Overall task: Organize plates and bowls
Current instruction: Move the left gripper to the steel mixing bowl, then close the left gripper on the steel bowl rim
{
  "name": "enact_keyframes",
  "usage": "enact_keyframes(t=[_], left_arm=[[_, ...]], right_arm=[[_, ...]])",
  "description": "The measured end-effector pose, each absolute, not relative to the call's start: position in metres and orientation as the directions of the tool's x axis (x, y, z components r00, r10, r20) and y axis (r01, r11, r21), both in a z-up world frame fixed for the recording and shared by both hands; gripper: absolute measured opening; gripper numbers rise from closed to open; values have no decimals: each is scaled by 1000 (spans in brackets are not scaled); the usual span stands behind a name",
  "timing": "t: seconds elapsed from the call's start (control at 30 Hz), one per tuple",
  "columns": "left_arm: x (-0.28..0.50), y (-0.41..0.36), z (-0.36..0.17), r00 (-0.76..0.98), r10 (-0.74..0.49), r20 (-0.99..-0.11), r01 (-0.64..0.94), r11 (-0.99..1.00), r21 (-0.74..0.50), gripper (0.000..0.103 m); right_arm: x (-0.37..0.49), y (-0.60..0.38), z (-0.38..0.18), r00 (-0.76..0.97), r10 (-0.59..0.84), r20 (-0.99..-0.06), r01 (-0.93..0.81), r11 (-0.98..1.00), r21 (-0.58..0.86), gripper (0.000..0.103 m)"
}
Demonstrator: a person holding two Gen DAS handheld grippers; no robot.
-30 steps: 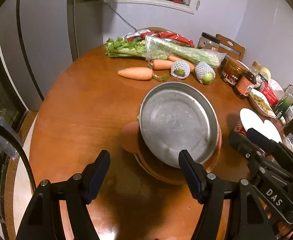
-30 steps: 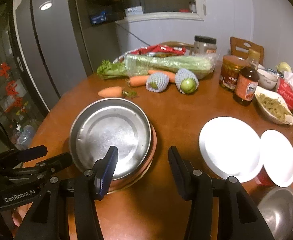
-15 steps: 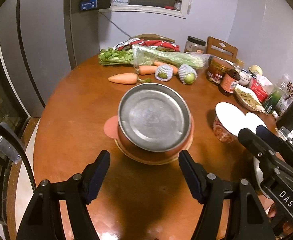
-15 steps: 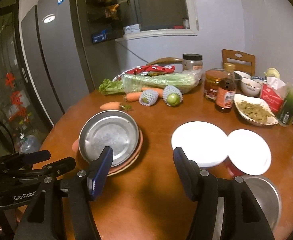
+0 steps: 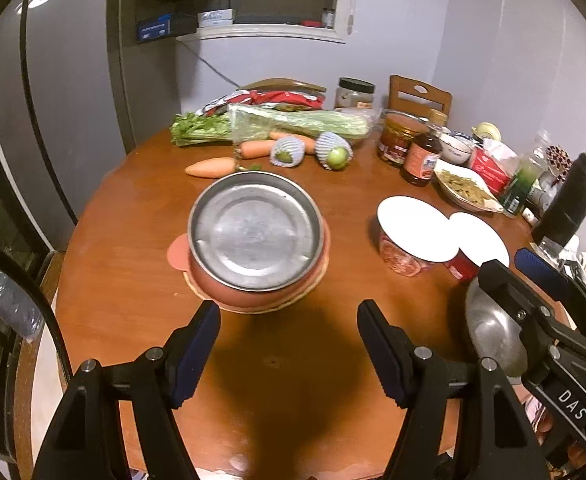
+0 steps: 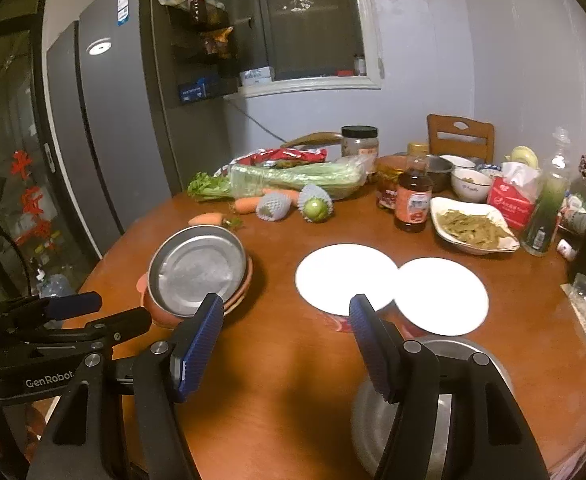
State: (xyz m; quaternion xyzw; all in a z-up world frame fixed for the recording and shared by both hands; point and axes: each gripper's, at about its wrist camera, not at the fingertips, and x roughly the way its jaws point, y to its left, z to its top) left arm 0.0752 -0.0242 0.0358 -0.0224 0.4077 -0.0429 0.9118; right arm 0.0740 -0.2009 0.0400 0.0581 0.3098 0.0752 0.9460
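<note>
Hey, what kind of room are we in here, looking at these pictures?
Most likely a home kitchen or dining corner. A tall grey refrigerator stands beside a round wooden table that carries vegetables such as celery, sauce jars, and stacked bowls and plates.

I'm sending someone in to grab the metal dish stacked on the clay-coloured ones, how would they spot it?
On the round brown wooden table, look towards its fridge-side half, in front of the carrots. The shallow round steel dish sits atop a stack of terracotta-coloured dishes; unlike the two flat white plates further right, it is dull grey metal with a raised rim.
</note>
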Motion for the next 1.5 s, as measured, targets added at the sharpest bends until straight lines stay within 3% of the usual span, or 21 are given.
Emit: enact_keyframes(t=[0.97,1.5], left_arm=[[75,-147,19,614,-207,-762,252,966,-59,70],[87,-189,-19,527,-257,-810,329,940,-85,71]], right_arm=[[42,-330,13,791,28,-611,74,987,142,67],[44,-358,-37,698,28,-716,116,982,151,68]])
